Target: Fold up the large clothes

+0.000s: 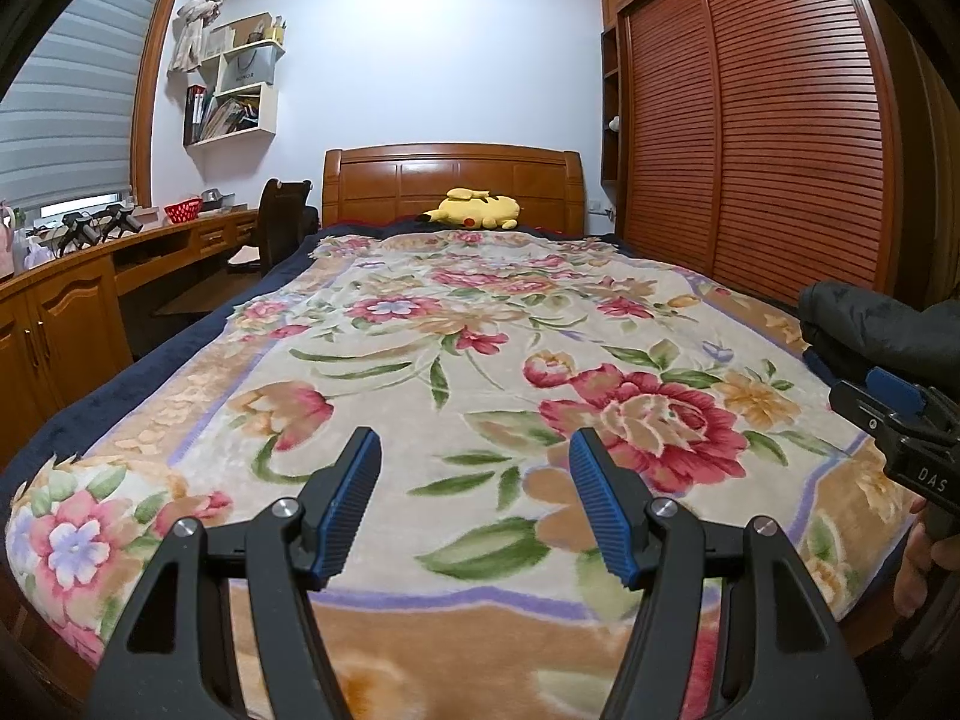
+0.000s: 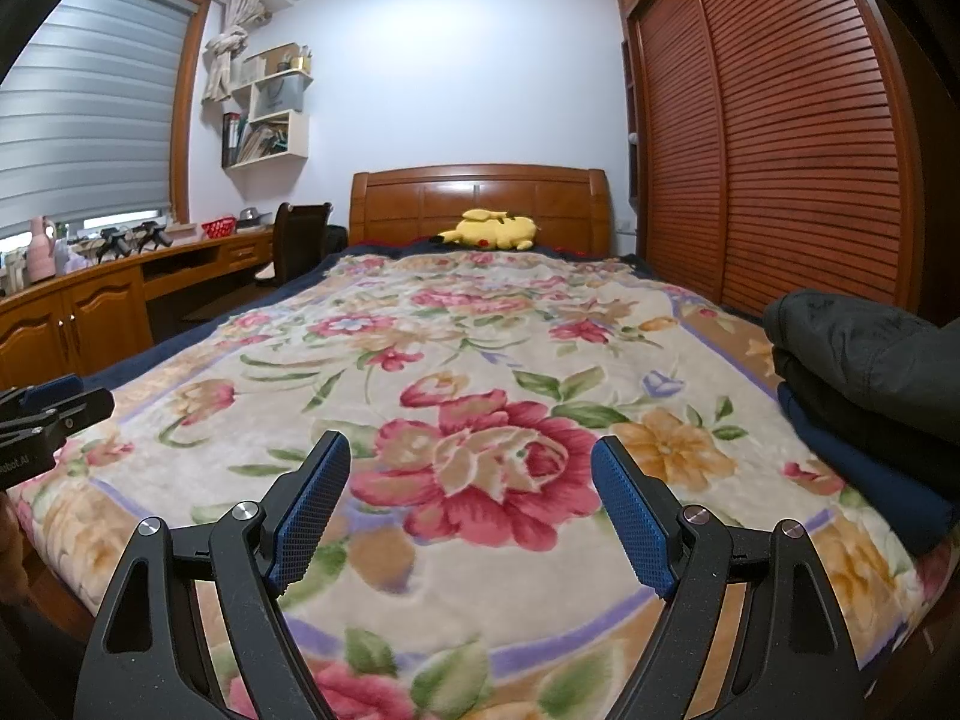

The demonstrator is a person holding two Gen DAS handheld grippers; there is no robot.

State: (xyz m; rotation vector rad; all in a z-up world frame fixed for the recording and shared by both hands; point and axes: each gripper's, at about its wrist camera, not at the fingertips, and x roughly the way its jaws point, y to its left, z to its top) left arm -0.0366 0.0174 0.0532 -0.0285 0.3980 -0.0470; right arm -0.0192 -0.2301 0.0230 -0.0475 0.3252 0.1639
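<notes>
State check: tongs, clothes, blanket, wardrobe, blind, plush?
Left tongs: open, empty, above the blanket.
Right tongs: open, empty.
Clothes: folded, stacked at the bed's right edge.
Blanket: spread flat on the bed.
Wardrobe: doors shut.
Blind: lowered almost fully.
Plush: lying by the headboard.

Folded clothes (image 2: 864,384) on blanket (image 2: 480,372) right edge; plush toy (image 2: 489,229) at headboard (image 2: 480,195).
</notes>
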